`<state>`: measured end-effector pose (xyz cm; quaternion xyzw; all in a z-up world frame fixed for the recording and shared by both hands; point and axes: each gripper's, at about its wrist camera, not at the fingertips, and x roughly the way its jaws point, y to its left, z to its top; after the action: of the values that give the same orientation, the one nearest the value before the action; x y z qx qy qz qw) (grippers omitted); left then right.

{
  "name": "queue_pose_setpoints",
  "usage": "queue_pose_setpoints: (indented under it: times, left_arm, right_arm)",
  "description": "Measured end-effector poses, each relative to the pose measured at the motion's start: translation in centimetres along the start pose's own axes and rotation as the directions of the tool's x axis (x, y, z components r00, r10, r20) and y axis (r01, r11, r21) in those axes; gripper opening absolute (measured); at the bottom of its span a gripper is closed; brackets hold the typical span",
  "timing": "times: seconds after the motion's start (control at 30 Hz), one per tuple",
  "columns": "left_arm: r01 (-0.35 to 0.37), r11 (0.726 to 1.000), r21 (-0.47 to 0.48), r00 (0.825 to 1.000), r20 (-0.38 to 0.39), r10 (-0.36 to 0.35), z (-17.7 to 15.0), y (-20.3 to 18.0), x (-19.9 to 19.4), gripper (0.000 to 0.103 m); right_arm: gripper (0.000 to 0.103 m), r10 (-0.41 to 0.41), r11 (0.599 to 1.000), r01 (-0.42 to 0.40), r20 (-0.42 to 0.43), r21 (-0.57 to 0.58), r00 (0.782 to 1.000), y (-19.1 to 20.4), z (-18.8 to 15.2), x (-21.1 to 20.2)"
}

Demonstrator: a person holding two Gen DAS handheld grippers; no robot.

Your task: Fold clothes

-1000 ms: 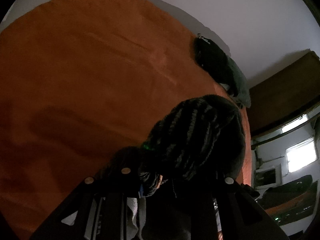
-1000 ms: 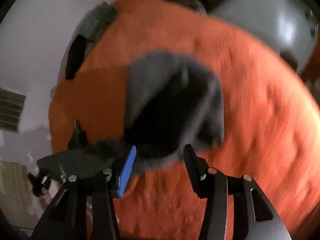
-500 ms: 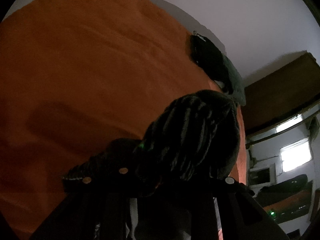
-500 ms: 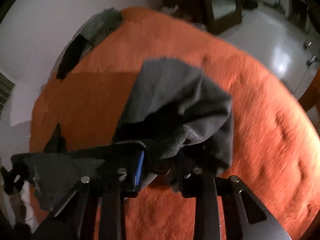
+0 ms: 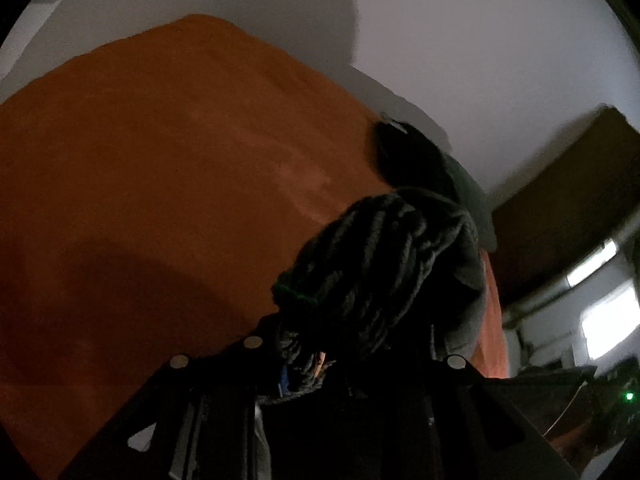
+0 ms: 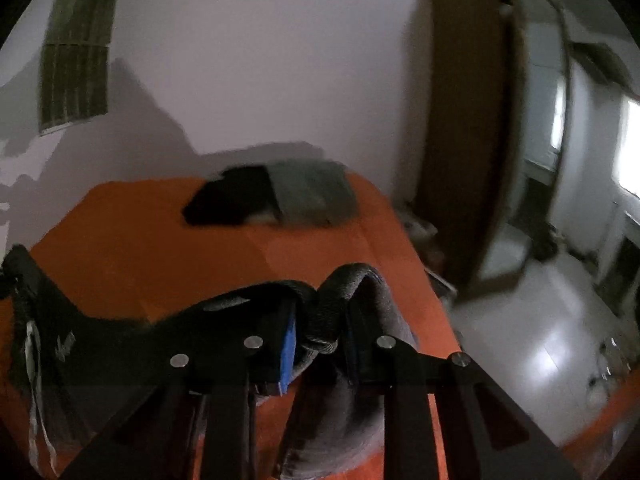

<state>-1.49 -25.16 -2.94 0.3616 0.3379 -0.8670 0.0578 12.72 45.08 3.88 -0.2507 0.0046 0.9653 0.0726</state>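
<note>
In the left wrist view, the left hand-held gripper [image 5: 320, 364] is clamped on a bunched fold of a dark grey ribbed knit garment [image 5: 384, 264], which bulges up in a rounded heap above the black fingers and hides their tips. Behind it spreads the orange fleece blanket [image 5: 160, 168] covering the bed, dim and shadowed, and at its far edge by the pale wall sits a pile of folded dark clothes [image 5: 416, 160]. A brown wooden wardrobe [image 5: 560, 200] stands to the right. In the right wrist view, the right hand-held gripper [image 6: 320, 332] is closed on a thick rolled edge of the same dark grey garment [image 6: 352, 280], pinched between a blue pad [image 6: 288, 348] and the opposite black finger; the cloth hangs down below the fingers over the blanket [image 6: 140, 240]. The folded pile [image 6: 276, 196], one black piece beside a grey-green one, lies well apart at the far end of the bed against the wall.
</note>
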Motion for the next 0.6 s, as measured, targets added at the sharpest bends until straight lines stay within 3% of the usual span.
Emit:
queue_pose_setpoints:
  times: [0.17,0.27,0.3,0.37,0.43,0.6]
  left_arm:
    - [-0.071,0.984,-0.164,0.994,0.071,0.084,6.0,4.4,-0.6,0.020]
    - [-0.107,0.943,-0.314,0.981,0.122,0.152,9.4,8.8,-0.7,0.021]
    - [-0.119,0.919,-0.376,0.979,0.111,0.172,10.0,10.6,-0.5,0.021]
    - [-0.144,0.858,-0.494,0.979,0.058,0.197,9.8,14.2,0.0,0.022]
    - [-0.125,0.829,-0.545,0.988,0.006,0.153,8.9,17.1,0.4,0.023]
    - [-0.083,0.857,-0.509,0.997,-0.035,0.075,6.5,19.2,-0.6,0.030]
  right_arm:
    - [0.022,0.059,0.998,-0.061,-0.084,-0.020,0.995,3.3,8.5,12.5]
    - [0.047,0.062,0.998,-0.061,-0.261,0.010,0.963,4.3,10.2,20.8]
    - [0.046,0.049,0.999,-0.049,-0.310,0.009,0.950,4.6,10.2,22.9]
    - [0.046,0.040,0.999,-0.034,-0.331,0.024,0.943,4.8,9.6,23.4]
    - [0.047,0.065,0.998,-0.057,-0.351,0.035,0.934,4.9,7.5,22.6]
    - [0.052,0.154,0.988,-0.143,-0.413,0.055,0.898,4.8,0.6,19.8]
